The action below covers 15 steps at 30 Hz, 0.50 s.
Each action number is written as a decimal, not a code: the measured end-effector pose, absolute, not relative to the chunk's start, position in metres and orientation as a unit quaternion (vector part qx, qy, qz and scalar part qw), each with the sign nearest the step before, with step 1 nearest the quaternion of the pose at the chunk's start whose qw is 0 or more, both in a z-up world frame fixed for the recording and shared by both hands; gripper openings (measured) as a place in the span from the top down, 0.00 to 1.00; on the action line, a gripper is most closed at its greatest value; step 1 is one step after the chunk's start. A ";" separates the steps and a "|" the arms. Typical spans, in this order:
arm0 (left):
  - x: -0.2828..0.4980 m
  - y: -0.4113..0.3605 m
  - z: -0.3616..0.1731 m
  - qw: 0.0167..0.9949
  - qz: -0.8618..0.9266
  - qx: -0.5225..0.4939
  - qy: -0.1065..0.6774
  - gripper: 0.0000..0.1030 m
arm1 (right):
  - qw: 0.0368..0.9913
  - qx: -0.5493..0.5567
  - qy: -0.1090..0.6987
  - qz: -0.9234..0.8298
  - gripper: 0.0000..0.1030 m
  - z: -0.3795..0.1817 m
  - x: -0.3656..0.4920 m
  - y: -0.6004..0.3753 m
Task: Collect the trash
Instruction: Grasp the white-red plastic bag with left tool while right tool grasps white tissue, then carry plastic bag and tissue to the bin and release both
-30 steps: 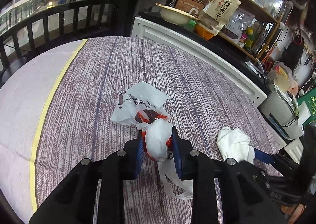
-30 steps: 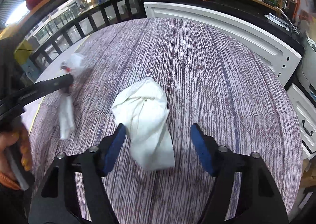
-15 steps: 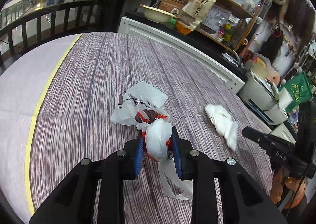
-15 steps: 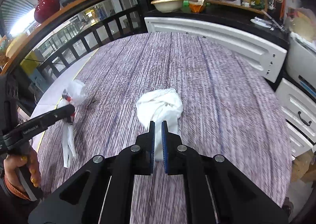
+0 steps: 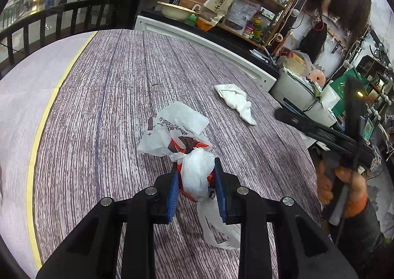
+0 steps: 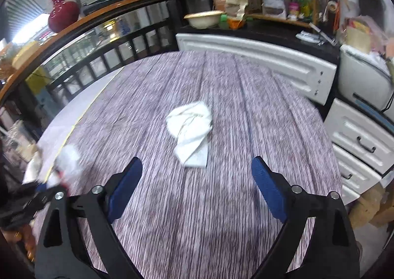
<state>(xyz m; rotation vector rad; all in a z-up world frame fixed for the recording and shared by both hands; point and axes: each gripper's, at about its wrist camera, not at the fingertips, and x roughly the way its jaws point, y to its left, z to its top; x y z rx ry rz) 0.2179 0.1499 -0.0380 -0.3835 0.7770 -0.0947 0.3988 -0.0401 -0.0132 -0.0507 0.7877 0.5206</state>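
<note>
My left gripper point(image 5: 195, 178) is shut on a white and red plastic bag point(image 5: 177, 129), holding its knotted neck above the purple striped floor mat point(image 5: 110, 97). A crumpled white tissue point(image 6: 192, 131) lies on the mat ahead of my right gripper point(image 6: 197, 180), which is open and empty, well back from it. The tissue also shows in the left wrist view point(image 5: 236, 101), beyond the bag to the right. The right gripper's body point(image 5: 327, 136) shows at the right of the left wrist view. The bag shows blurred at the left of the right wrist view point(image 6: 66, 158).
A white cabinet point(image 6: 258, 62) with a dark counter borders the mat's far side. White drawers point(image 6: 362, 141) stand to the right. A dark railing point(image 6: 98, 65) runs along the left. A yellow line point(image 5: 37, 136) edges the mat.
My right gripper was shut on the tissue half a second ago; now it is open and pulled back, and the tissue lies on the mat. My left gripper still holds the bag.
</note>
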 end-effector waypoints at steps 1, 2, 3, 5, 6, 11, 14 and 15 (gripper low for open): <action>0.216 0.149 -0.038 0.907 -0.046 -0.182 0.376 0.75 | 0.887 -0.035 0.385 0.253 0.16 -0.016 0.403 -0.033; 0.214 0.148 -0.038 0.908 -0.044 -0.178 0.377 0.75 | 0.879 -0.050 0.397 0.260 0.17 -0.021 0.410 -0.021; 0.214 0.148 -0.039 0.908 -0.044 -0.177 0.377 0.75 | 0.874 -0.059 0.406 0.260 0.17 -0.027 0.417 -0.012; 0.212 0.148 -0.040 0.907 -0.046 -0.180 0.378 0.75 | 0.872 -0.078 0.415 0.248 0.20 -0.037 0.428 0.004; 0.211 0.149 -0.040 0.907 -0.047 -0.182 0.377 0.75 | 0.870 -0.086 0.420 0.243 0.23 -0.042 0.433 0.010; 0.207 0.149 -0.043 0.908 -0.048 -0.174 0.377 0.75 | 0.866 -0.121 0.425 0.234 0.73 -0.055 0.444 0.032; 0.203 0.147 -0.043 0.911 -0.048 -0.168 0.375 0.75 | 0.870 -0.121 0.415 0.237 0.87 -0.051 0.437 0.026; 0.201 0.145 -0.043 0.912 -0.048 -0.164 0.372 0.75 | 0.871 -0.113 0.413 0.240 0.88 -0.048 0.434 0.021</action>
